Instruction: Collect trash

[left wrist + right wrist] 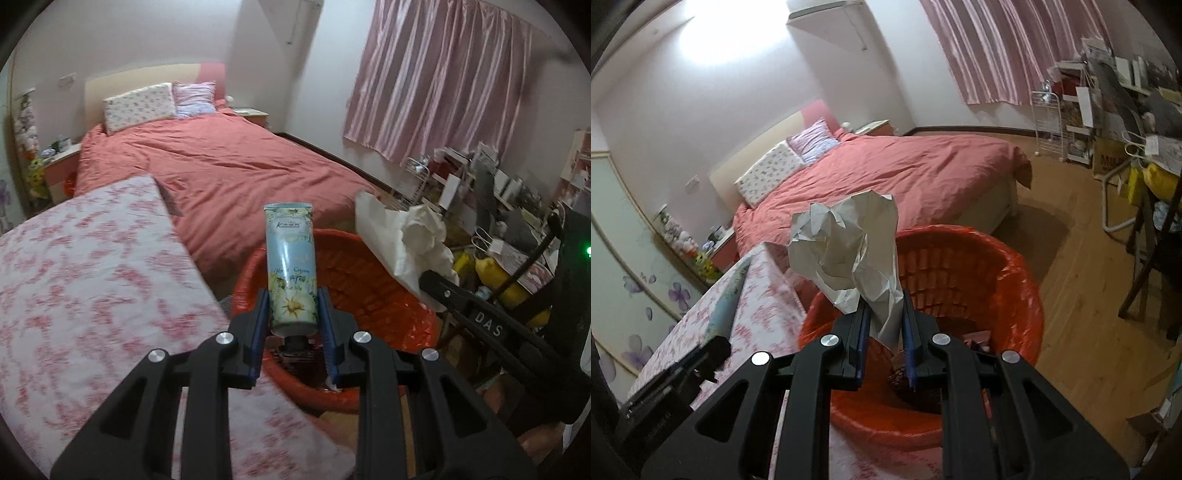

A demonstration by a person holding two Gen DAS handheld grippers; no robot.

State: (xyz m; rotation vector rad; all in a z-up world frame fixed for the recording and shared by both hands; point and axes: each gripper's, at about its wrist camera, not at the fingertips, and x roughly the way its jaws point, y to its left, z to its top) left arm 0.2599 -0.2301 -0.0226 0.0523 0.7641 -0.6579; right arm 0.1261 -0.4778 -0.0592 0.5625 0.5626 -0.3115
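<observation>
My left gripper (293, 314) is shut on a light blue floral hand cream tube (291, 266), held upright over the red bin (399, 295). My right gripper (884, 325) is shut on a crumpled white paper (849, 247), held over the same red bin (1015, 295). The paper (410, 240) and the right gripper's arm also show at the right of the left wrist view. The tube (727, 306) shows at the left of the right wrist view. The bin has a red liner and some dark trash at its bottom.
A table with a pink floral cloth (85, 288) stands left of the bin. A bed with a red cover (229, 166) lies behind. Cluttered shelves and a desk (498, 206) stand at the right under pink curtains. The floor (1082, 314) is wood.
</observation>
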